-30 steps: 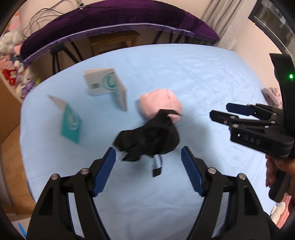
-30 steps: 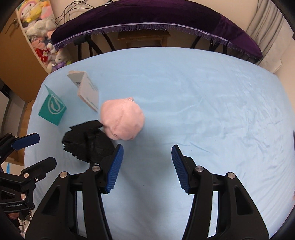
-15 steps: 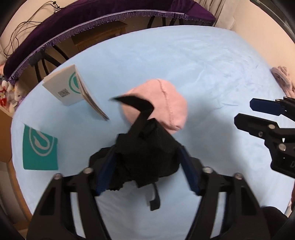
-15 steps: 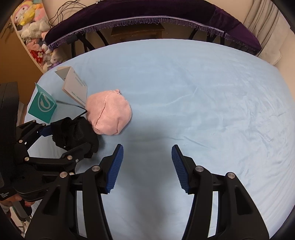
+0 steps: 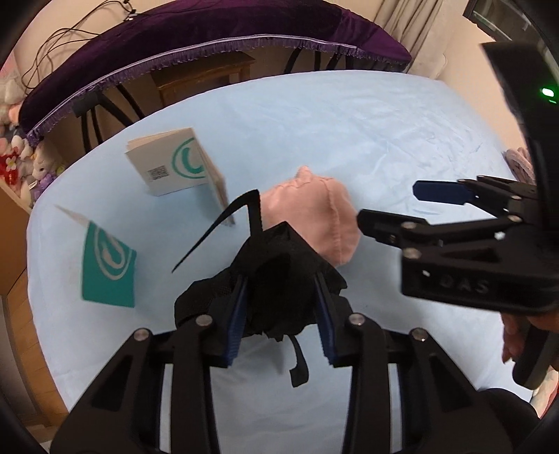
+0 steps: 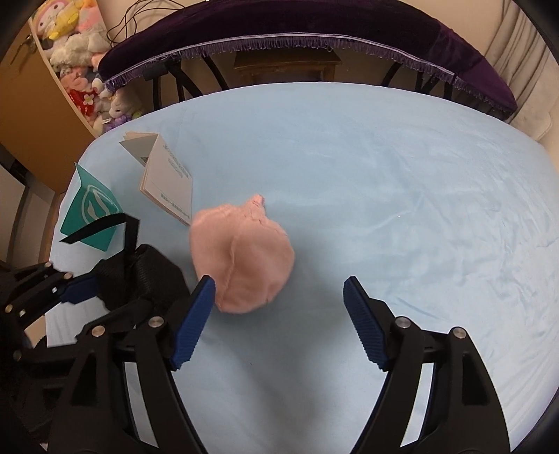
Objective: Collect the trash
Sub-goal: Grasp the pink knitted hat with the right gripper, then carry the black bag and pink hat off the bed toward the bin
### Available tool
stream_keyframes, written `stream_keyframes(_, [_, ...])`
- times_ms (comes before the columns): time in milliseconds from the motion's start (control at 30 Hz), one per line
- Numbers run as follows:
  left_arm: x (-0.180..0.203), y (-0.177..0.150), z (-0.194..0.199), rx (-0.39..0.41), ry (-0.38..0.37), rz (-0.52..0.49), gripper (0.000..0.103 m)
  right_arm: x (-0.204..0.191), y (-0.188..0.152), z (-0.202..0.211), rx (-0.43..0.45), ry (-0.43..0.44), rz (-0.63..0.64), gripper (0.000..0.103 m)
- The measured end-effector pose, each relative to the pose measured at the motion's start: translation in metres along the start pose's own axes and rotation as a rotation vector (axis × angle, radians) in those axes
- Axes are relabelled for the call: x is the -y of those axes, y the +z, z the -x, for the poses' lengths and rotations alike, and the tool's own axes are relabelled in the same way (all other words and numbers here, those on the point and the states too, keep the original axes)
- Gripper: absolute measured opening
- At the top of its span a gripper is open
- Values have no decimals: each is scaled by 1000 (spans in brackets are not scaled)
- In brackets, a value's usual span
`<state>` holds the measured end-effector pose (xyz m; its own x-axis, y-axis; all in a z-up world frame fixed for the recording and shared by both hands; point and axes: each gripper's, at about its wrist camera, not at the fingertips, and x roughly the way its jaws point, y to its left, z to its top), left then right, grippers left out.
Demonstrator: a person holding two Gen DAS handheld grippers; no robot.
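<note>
My left gripper point(image 5: 281, 304) is shut on a crumpled black mesh cloth point(image 5: 276, 276) with loose straps and holds it just above the light blue bed sheet point(image 5: 314, 139). The cloth also shows at the left of the right wrist view point(image 6: 146, 272). A pink knitted hat point(image 6: 241, 258) lies on the sheet just beyond it, also in the left wrist view point(image 5: 314, 216). My right gripper point(image 6: 277, 314) is open and empty, its jaws wide, just short of the pink hat. It shows at the right of the left wrist view point(image 5: 387, 209).
A white booklet point(image 5: 174, 167) stands open at the back left, and a teal card point(image 5: 108, 265) stands nearer the left edge. A purple-draped piece of furniture point(image 6: 297, 31) and shelves with plush toys point(image 6: 80, 70) lie beyond the bed.
My left gripper closed on the black cloth and lifted it off the sheet. My right gripper moved left toward the pink hat, still open.
</note>
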<state>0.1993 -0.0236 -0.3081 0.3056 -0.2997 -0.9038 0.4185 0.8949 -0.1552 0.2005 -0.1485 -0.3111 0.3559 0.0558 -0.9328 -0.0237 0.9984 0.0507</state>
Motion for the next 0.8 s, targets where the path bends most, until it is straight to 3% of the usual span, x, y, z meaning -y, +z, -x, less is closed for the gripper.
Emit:
stream_keyframes(333, [-26, -19, 17, -7, 45, 30, 36, -29, 11, -51, -78, 4, 25, 77])
stream_keyframes(367, [-27, -20, 17, -8, 45, 32, 36, -32, 11, -53, -84, 5, 33, 71])
stream_keyframes(400, [-29, -21, 18, -9, 47, 34, 36, -34, 11, -54, -92, -4, 43, 52])
stream_keyframes(500, [-31, -22, 18, -13, 48, 46, 36, -36, 11, -51, -100, 3, 53, 35])
stream_keyframes(600, [-32, -22, 20, -13, 46, 54, 36, -32, 10, -42, -101, 13, 48, 26])
stream_keyframes(800, [-35, -20, 30, -5, 47, 73, 36, -24, 7, -5, -65, -12, 66, 25])
